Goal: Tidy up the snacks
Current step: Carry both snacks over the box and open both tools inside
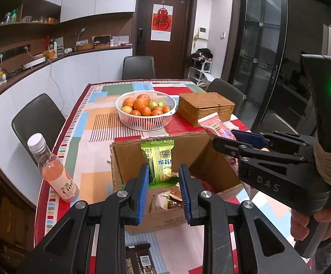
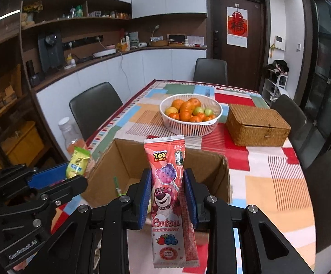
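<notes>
Through the left wrist view, I had the left hand-held gripper (image 1: 163, 180) clamped on a green snack packet (image 1: 159, 159), held upright above the open cardboard box (image 1: 161, 214) on the table (image 1: 92, 123). More wrappers lay inside the box. A pink drink bottle (image 1: 53, 169) stood left of it, a white fruit basket (image 1: 146, 109) and a wicker box (image 1: 205, 108) beyond.

Through the right wrist view, my right hand-held gripper (image 2: 167, 196) was closed on a pink lollipop packet (image 2: 169, 196), upright over the box's near edge. The left hand-held gripper appeared at the left, carrying its green packet beside the box.
</notes>
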Demonstrator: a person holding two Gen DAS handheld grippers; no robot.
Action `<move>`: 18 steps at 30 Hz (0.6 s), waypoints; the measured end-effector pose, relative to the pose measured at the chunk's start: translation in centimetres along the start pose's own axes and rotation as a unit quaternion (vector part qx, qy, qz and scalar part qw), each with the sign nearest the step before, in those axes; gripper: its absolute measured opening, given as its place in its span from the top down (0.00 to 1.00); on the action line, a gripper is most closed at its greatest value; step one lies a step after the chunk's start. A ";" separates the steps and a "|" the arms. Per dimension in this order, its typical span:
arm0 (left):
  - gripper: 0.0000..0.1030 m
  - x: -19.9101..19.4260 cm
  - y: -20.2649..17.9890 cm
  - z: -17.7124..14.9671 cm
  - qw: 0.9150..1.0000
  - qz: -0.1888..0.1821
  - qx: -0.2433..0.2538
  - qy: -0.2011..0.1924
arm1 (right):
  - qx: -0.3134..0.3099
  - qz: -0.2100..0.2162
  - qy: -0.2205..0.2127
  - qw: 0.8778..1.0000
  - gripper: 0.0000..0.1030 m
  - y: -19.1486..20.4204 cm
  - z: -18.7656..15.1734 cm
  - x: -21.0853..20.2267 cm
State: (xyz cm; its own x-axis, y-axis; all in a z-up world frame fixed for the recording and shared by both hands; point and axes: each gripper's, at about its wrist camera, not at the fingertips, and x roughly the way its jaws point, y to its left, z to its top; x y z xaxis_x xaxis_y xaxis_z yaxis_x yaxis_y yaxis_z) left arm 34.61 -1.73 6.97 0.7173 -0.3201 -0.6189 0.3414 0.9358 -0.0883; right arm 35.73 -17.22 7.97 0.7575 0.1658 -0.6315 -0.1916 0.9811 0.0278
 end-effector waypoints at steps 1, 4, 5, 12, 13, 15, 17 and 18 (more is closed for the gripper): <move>0.74 0.3 0.1 0.1 1.000 0.001 0.000 0.003 | -0.001 0.001 0.005 1.000 0.71 0.0 0.3 0.6; 0.74 1.6 0.5 0.5 1.000 0.002 -0.003 0.015 | -0.002 0.000 0.020 1.000 0.72 0.1 0.8 2.1; 0.74 2.1 0.7 0.6 1.000 0.003 -0.004 0.020 | -0.003 -0.001 0.026 1.000 0.71 0.2 0.9 2.6; 0.71 4.2 1.7 1.4 0.999 0.030 -0.008 0.035 | 0.008 -0.002 0.049 0.999 0.70 0.2 1.6 5.1; 0.68 4.0 1.8 1.2 0.999 0.040 -0.006 0.031 | 0.014 -0.002 0.051 0.999 0.63 0.1 1.5 5.2; 0.58 3.3 1.8 0.7 0.999 0.045 -0.003 0.022 | 0.014 -0.008 0.047 0.999 0.53 -0.1 1.2 4.9; 0.58 2.4 1.6 0.2 0.998 0.053 0.000 0.017 | 0.003 -0.022 0.039 0.999 0.52 0.2 0.8 4.2; 0.58 1.7 1.4 -0.2 0.999 0.051 0.002 0.014 | 0.000 -0.022 0.035 0.999 0.52 0.3 0.5 3.7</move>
State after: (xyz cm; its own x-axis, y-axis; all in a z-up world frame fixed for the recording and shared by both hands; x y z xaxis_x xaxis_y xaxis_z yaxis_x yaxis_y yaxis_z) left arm 36.19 -0.97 5.69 0.7311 -0.2187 -0.6463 0.2694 0.9628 -0.0210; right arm 38.78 -16.28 6.04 0.7201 0.1147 -0.6843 -0.1583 0.9874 -0.0010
